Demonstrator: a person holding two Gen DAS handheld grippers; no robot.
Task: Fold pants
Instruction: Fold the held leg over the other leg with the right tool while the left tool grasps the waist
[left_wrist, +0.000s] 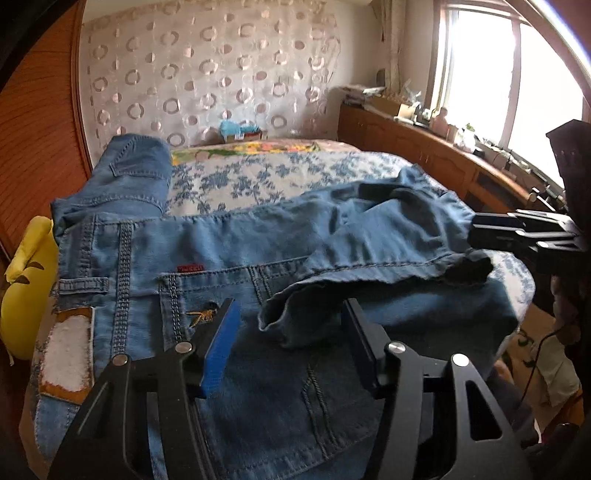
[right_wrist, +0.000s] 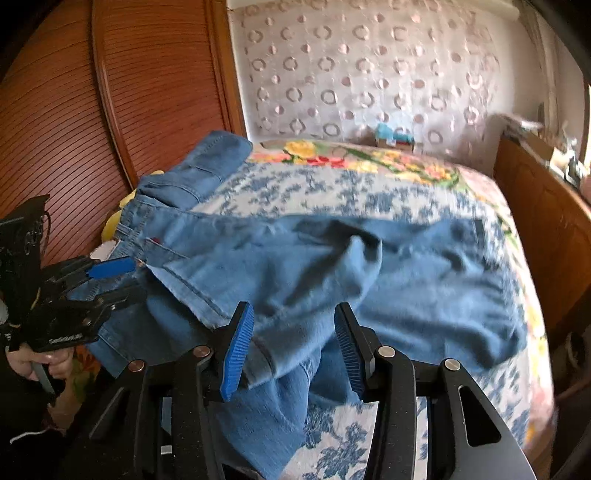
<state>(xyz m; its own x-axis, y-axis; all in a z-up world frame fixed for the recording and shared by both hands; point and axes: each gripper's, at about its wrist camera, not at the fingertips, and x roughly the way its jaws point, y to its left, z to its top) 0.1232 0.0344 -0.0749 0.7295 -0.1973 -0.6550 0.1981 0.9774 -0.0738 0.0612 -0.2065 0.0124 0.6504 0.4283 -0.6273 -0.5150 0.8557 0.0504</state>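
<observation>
Lying rumpled across the flowered bed (right_wrist: 369, 192), the jeans (left_wrist: 229, 240) look barely half folded, leg ends flopped over the seat, while left gripper (left_wrist: 288, 339) and right gripper (right_wrist: 293, 343) stand apart, clamping nothing.

Blurred windowsill clutter (left_wrist: 461, 133), indistinct.

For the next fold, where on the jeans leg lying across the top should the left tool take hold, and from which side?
Probably the hem end of the folded-over leg. It lies loose and slightly raised on the jeans, its open cuff facing the left tool, whose pads stand apart on either side of it. Come straight in from the near side and pinch the doubled edge.
</observation>
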